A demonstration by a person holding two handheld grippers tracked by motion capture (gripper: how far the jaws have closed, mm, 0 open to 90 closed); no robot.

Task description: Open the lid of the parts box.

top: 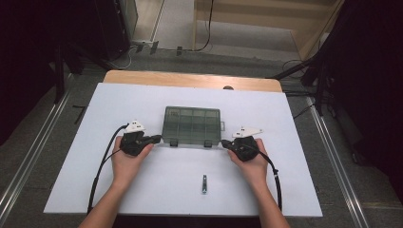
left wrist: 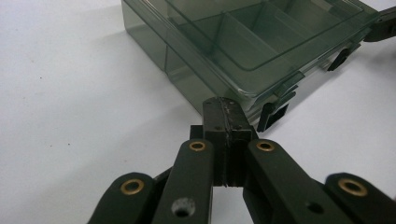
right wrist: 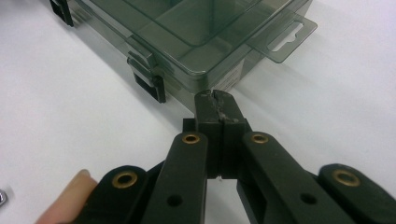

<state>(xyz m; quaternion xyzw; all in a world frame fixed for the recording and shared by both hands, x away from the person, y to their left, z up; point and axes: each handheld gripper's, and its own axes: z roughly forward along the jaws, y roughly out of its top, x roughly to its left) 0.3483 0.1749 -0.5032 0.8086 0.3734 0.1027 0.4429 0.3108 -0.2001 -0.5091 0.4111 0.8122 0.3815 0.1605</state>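
A smoky green clear plastic organiser box with a closed lid and several compartments lies in the middle of the white table. Two dark latches sit on its near side. My left gripper is shut with nothing in it, its tips against the box's near left corner. My right gripper is shut and empty too, its tips at the box's near right corner. A latch shows left of the right gripper; another latch shows right of the left gripper.
A small metal tool with a dark handle lies on the white table top near the front edge, between the person's forearms. A hang tab sticks out from the box's right end. Floor rails and dark stands surround the table.
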